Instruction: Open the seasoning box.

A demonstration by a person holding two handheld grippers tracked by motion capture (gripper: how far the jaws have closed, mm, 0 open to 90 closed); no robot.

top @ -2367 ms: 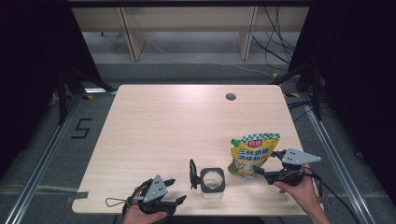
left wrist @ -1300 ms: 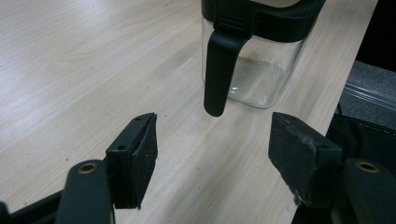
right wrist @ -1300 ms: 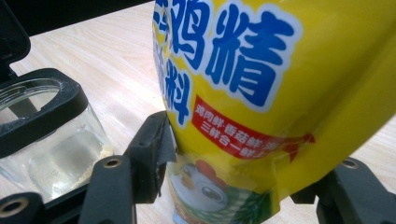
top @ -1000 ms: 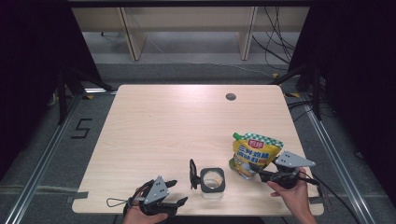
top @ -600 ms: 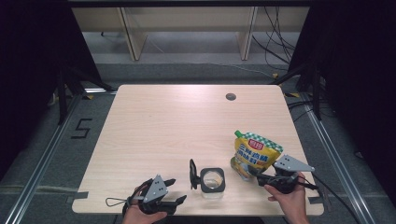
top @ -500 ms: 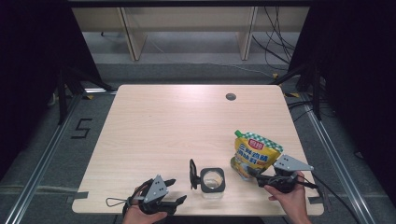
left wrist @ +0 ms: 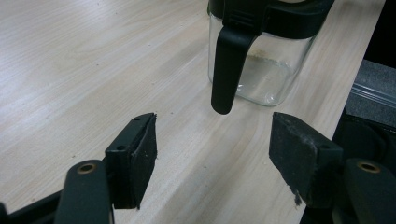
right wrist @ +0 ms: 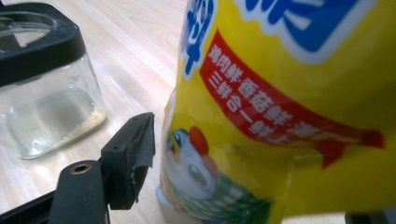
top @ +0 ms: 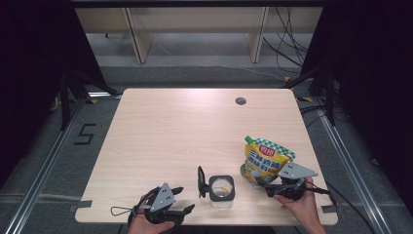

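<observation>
Claw on our right (top: 271, 187) sits at the foot of the yellow pouch (top: 265, 161), low on the counter's (top: 185, 131) right side; in the right gripper view one black jaw stands just clear of the pouch's left flank while the other is hidden behind the bag, so we cannot tell whether it is clamped on it. Going from the largest thing down, the counter is pale wood-grain laminate, flat and matte, with a small dark round grommet (top: 240, 101) near its far edge. Next comes the pouch, a glossy, soft-walled stand-up bag in yellow with blue and red print and a green-and-white checked top; its long axis rises from the counter and leans up and away from us, bulging at the base where our right claw meets it. To its left, near but apart, stands the jar (top: 222, 189), square-shouldered clear glass with a black plastic collar, a thin layer of pale granules on its floor, and its black lid (top: 200, 181) flipped up on the left side. The relation that matters, we judge, is pouch to jar: the jar's open mouth lies to the left of the right claw, so the bag would have to travel and tip that way. Our left claw (top: 181, 200) rests at the near left edge, jaws spread wide with nothing between them; in the left gripper view the jar's hanging lid (left wrist: 229, 65) lies straight ahead of it.
</observation>
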